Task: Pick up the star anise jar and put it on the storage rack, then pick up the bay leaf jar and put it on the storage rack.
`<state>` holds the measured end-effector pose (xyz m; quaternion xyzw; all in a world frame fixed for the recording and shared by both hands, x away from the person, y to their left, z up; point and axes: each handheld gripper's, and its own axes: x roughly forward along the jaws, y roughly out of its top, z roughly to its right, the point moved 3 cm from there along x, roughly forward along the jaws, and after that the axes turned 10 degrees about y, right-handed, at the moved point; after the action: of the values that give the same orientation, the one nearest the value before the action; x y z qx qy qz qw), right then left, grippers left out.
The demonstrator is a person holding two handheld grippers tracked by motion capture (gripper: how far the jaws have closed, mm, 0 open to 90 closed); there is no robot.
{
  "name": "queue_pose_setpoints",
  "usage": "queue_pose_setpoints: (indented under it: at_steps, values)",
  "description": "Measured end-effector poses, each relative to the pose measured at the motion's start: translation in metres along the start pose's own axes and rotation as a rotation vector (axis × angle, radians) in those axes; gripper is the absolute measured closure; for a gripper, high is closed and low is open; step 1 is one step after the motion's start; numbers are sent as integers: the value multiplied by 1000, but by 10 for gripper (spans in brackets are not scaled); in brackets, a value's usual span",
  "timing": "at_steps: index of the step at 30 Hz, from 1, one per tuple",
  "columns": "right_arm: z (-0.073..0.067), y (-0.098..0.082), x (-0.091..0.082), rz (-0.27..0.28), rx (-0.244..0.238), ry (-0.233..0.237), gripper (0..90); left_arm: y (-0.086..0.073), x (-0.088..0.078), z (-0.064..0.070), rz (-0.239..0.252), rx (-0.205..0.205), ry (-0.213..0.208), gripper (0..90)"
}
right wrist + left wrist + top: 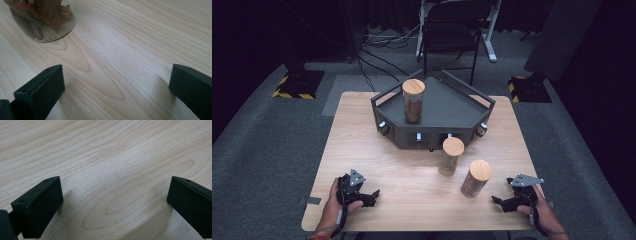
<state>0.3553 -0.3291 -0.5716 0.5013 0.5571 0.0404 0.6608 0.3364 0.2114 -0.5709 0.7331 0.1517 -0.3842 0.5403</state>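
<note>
On the wooden surface [362,150], both my left tongs [371,195] and right tongs [499,201] gape wide, holding nothing. Two jars stand free: nearest jar [476,178] at ten o'clock of my right tongs. Next: reach, straddle, close gently.

No readable text, label, brand, number or sign is showing on anything in these views.
</note>
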Motion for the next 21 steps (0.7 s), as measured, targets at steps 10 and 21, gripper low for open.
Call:
queue_pose_setpoints:
  at_steps: [10, 21]
  values:
    - [0, 0, 0, -1, -3, 3, 0, -1, -1, 0, 1, 1, 0, 4]
    - [1, 1, 1, -2, -5, 5, 0, -1, -1, 0, -1, 3, -2, 4]
